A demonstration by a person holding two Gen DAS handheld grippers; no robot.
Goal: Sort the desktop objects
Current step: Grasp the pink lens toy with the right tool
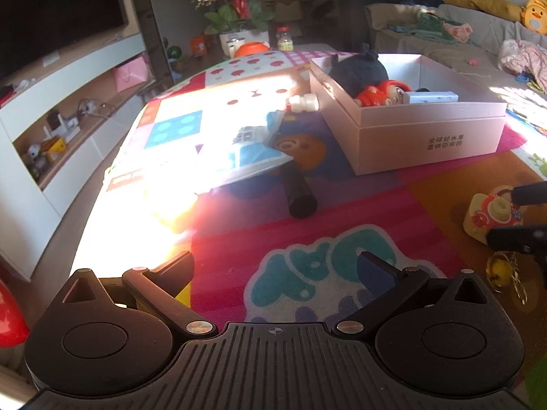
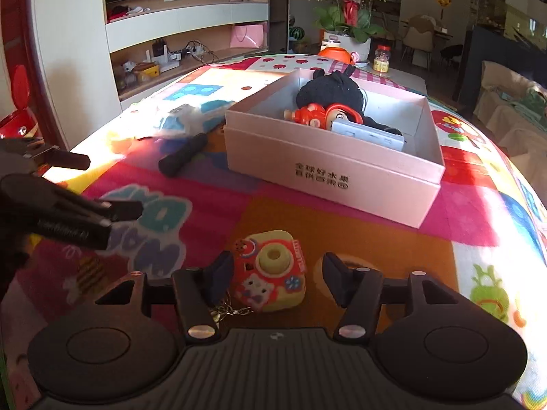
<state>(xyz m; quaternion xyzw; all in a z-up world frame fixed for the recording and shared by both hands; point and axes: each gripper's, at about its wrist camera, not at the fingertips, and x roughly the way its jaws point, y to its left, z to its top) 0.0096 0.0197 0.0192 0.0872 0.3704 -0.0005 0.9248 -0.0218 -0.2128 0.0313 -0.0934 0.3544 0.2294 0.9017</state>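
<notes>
A yellow toy camera (image 2: 273, 270) with a keychain lies on the colourful mat between the fingers of my open right gripper (image 2: 277, 280); the left finger is close beside it. It also shows in the left wrist view (image 1: 492, 215), with the right gripper's fingers (image 1: 512, 235) around it. A pink-white box (image 2: 328, 174) holds a black plush (image 2: 328, 94), a red doll (image 2: 321, 116) and a small pale box (image 2: 369, 135). My left gripper (image 1: 277, 270) is open and empty above the mat.
A black cylinder (image 1: 299, 191), a blue-white packet (image 1: 246, 153) and a small white bottle (image 1: 302, 102) lie left of the box (image 1: 427, 143). A yellow keychain (image 1: 502, 270) lies near the toy camera. Shelves stand left, a sofa right, a flower pot (image 2: 348, 17) behind.
</notes>
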